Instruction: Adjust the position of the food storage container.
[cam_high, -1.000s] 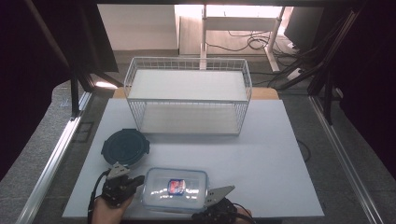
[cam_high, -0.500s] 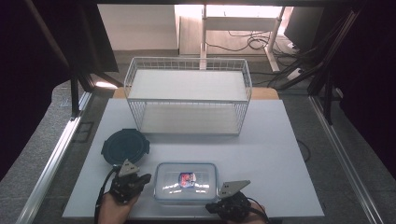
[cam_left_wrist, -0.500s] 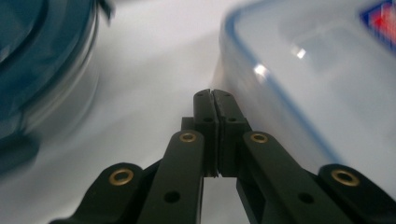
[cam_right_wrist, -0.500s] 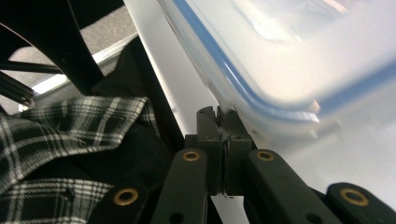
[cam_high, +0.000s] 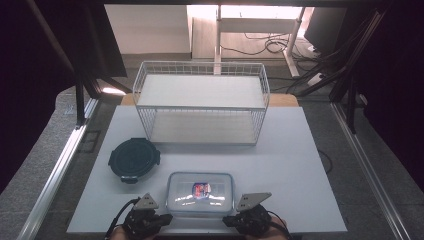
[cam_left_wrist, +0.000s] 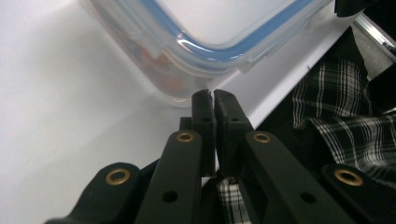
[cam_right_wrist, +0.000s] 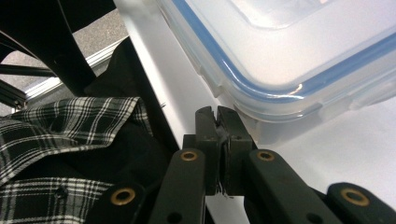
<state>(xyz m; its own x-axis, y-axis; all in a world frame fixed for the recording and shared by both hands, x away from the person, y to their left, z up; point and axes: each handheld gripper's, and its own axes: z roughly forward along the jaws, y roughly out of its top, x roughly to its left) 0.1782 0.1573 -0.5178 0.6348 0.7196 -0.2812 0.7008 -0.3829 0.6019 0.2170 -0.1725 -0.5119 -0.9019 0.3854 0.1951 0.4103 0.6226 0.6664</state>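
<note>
**Both grippers closed at the near corners of a lidded container**

Left gripper (cam_high: 167, 218) sits at the table's near edge, about 7 o'clock from the clear rectangular container (cam_high: 200, 193), and I see its jaws pressed together with nothing between them. From the left gripper view, the closed tips (cam_left_wrist: 214, 100) rest just short of the container's rounded corner (cam_left_wrist: 196, 60); I cannot tell whether they touch it. My right gripper (cam_high: 227, 220) mirrors this at about 5 o'clock, jaws likewise clenched and empty, its tips (cam_right_wrist: 217, 116) just below the container's other near corner (cam_right_wrist: 280, 88).

The container sits on the white table (cam_high: 295, 170), near its front edge, with a blue-sealed lid on top and something red and blue inside. A dark round lidded container (cam_high: 134, 159) lies at roughly 10 o'clock from it. A white wire basket (cam_high: 201, 107) stands well apart at 12 o'clock, and looks empty.

I judge the work as barely begun: the container is not gripped or lifted, and both containers remain outside the basket.
</note>
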